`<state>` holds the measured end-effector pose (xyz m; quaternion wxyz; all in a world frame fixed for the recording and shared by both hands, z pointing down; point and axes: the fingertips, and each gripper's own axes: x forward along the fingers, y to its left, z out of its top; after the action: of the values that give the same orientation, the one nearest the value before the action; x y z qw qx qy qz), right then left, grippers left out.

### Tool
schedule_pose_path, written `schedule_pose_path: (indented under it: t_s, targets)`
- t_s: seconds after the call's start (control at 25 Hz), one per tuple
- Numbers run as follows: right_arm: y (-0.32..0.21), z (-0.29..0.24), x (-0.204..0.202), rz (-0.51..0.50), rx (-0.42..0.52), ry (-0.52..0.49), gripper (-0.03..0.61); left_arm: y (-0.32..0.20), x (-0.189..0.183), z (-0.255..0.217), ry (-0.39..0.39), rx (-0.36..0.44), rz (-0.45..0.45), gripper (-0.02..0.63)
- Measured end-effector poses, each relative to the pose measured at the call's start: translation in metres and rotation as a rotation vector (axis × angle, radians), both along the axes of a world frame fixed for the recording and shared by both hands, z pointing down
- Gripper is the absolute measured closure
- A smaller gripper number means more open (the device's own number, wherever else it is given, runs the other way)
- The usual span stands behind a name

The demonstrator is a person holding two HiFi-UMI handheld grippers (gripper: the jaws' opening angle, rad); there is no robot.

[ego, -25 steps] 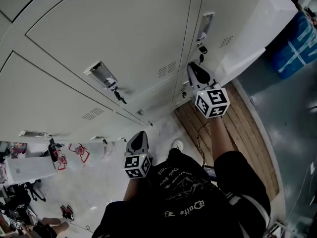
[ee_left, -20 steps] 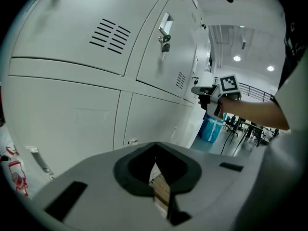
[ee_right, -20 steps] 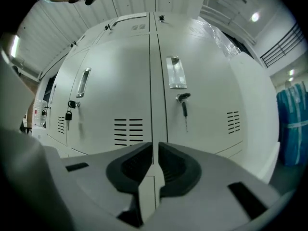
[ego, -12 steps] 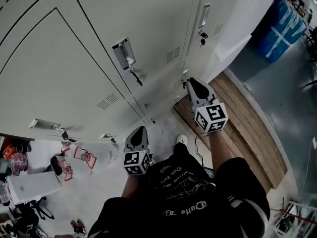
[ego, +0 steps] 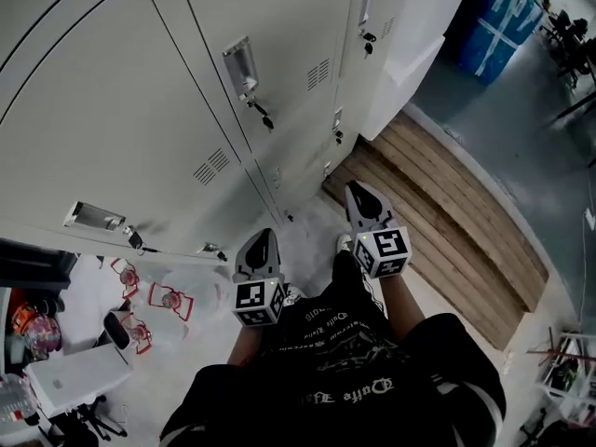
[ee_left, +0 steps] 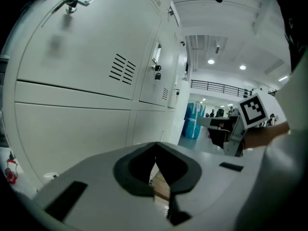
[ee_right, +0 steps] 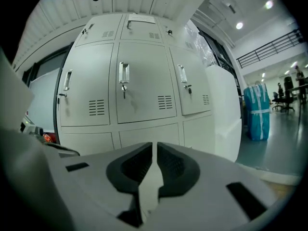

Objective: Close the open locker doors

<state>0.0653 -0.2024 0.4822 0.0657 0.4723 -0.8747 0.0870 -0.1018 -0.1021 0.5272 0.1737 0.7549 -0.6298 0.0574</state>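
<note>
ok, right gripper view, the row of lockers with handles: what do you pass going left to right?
left pale grey metal locker door → middle pale grey metal locker door → right pale grey metal locker door → plain white boxy cabinet → blue plastic-wrapped stack

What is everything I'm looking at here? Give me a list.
Lockers: one bank of many doors, pale grey, across the top and left.
Locker handle: several, silver, one on each upper door, some with keys hanging below.
Wooden platform: one, brown slats, on the floor right of the lockers.
Wrapped bundle: one, blue, top right.
Red-and-white items: a few, on the floor at lower left; too small to identify.
White box: one, lower left.
Shirt: one, black, worn by the person, bottom centre.
Left claw: one, grey with a marker cube, jaws together, empty.
Right claw: one, same look, jaws nearly together, empty.
</note>
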Motion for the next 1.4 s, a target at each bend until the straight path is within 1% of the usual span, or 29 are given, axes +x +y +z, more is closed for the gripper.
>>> schedule_pose_path:
  t_s: [0.12, 0.24, 0.36, 0.48, 0.68, 0.84, 0.92, 1.0, 1.04, 1.2, 1.4]
  targets:
    - [0.026, 0.018, -0.006, 0.002, -0.033, 0.032, 0.555, 0.007, 0.0, 0.003, -0.01, 0.002, 0.014, 0.606]
    - [0.044, 0.031, -0.004, 0.012, -0.068, 0.041, 0.555, 0.012, 0.002, 0.004, -0.016, 0.01, 0.023, 0.606]
    - [0.051, 0.033, 0.001, 0.035, -0.069, 0.045, 0.559, 0.011, 0.003, 0.0, -0.018, 0.029, 0.022, 0.606]
    - [0.049, 0.029, 0.001, 0.04, -0.054, 0.053, 0.572, 0.011, 0.003, -0.002, -0.02, 0.031, 0.014, 0.606]
    - [0.042, 0.022, -0.004, 0.015, -0.021, 0.081, 0.574, 0.01, 0.006, 0.0, -0.022, 0.027, -0.003, 0.606]
    - [0.038, 0.023, -0.006, 0.003, -0.017, 0.099, 0.574, 0.007, 0.003, 0.0, -0.026, 0.035, -0.035, 0.606]
    - [0.036, 0.023, -0.003, 0.011, -0.018, 0.09, 0.574, 0.007, 0.001, 0.0, -0.05, 0.039, -0.044, 0.606]
    - [0.034, 0.021, 0.001, 0.02, -0.012, 0.092, 0.574, 0.007, 0.002, -0.001, -0.1, 0.049, -0.034, 0.606]
    - [0.033, 0.02, 0.003, 0.027, -0.008, 0.097, 0.574, 0.007, 0.004, -0.002, -0.113, 0.054, -0.027, 0.606]
    - [0.03, 0.02, 0.016, 0.062, -0.01, 0.092, 0.574, 0.009, 0.007, -0.004, -0.079, 0.048, -0.017, 0.606]
    - [0.034, 0.021, 0.024, 0.086, -0.003, 0.092, 0.574, 0.011, 0.005, -0.003, -0.077, 0.069, -0.024, 0.606]
